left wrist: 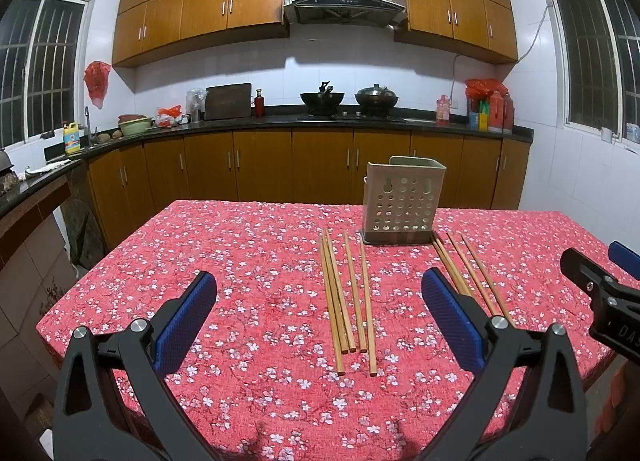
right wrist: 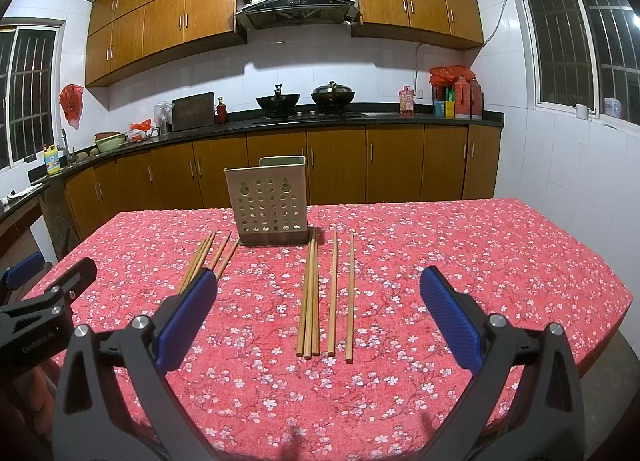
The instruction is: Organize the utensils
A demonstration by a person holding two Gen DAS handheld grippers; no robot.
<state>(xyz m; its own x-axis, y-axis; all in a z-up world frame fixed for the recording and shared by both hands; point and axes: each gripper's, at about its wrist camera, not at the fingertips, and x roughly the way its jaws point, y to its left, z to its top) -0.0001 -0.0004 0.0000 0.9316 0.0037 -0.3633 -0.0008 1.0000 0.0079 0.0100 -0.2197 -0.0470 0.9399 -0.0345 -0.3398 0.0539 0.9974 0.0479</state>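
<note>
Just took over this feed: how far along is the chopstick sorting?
Nothing looks done: no chopstick tops show above the holder rim. Nothing is in hand; the left gripper and right gripper are both open above the tablecloth. Left: the left chopstick group and right chopstick group, all lying flat.
</note>
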